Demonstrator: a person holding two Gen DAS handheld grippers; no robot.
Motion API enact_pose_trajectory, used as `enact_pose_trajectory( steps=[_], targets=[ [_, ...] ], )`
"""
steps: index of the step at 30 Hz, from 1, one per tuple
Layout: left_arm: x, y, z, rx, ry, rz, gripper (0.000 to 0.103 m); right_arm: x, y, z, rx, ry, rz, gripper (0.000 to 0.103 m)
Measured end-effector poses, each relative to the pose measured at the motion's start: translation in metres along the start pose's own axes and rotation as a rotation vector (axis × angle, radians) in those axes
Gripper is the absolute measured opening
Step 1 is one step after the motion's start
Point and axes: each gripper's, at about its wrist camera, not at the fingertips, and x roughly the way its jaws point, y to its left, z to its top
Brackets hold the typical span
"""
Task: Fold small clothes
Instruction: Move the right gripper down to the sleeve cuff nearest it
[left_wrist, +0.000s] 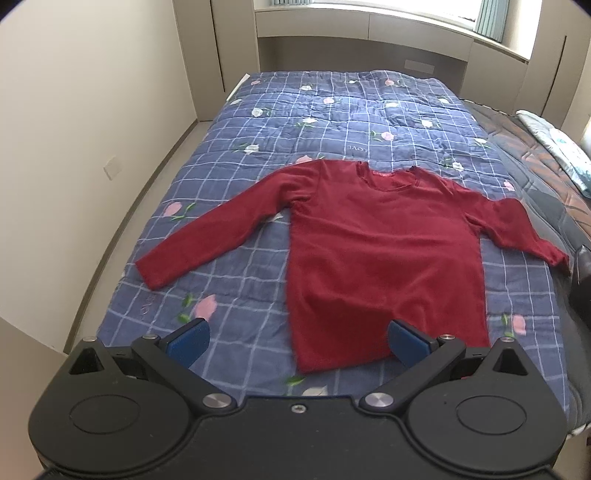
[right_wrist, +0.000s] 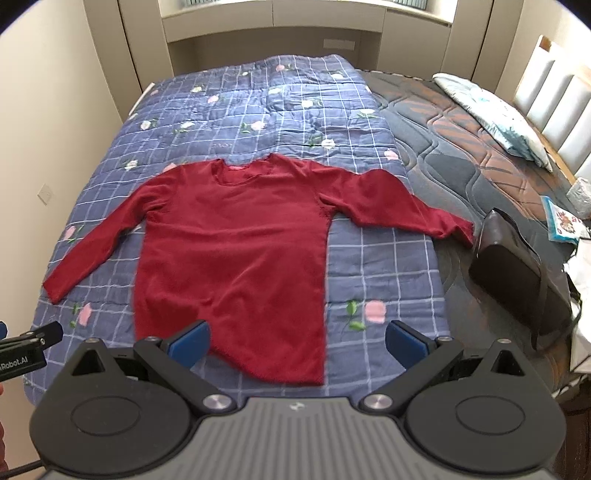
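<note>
A dark red long-sleeved top (left_wrist: 384, 251) (right_wrist: 236, 254) lies flat and face up on a blue checked quilt (left_wrist: 314, 122) (right_wrist: 258, 110), collar away from me and both sleeves spread out. My left gripper (left_wrist: 297, 341) hangs open just above the hem's left corner, nothing between its blue pads. Over the hem's right corner my right gripper (right_wrist: 297, 341) is open too, and it holds nothing. The left gripper's tip also pokes into the right wrist view at the far left edge (right_wrist: 51, 332).
The quilt covers the left part of a bed; bare dark mattress (right_wrist: 461, 147) shows to the right. A black bag (right_wrist: 517, 273) sits beside the right sleeve's cuff. A pillow (right_wrist: 491, 114) lies further back. A beige wall (left_wrist: 74, 129) runs along the left.
</note>
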Motion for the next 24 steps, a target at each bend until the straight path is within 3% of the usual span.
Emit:
enact_pose_trajectory(
  steps=[11, 19, 24],
  targets=[
    [0.070, -0.117, 0.067, -0.048, 0.080, 0.018, 0.102, 0.095, -0.089, 0.079, -0.005, 0.075, 0.025, 0.103],
    [0.141, -0.209, 0.106, 0.012, 0.068, -0.051, 0.102, 0.193, -0.187, 0.089, 0.258, -0.011, 0.119, 0.103],
    [0.185, -0.255, 0.123, 0.029, 0.054, -0.121, 0.102, 0.236, -0.237, 0.084, 0.394, -0.114, 0.089, 0.103]
  ],
)
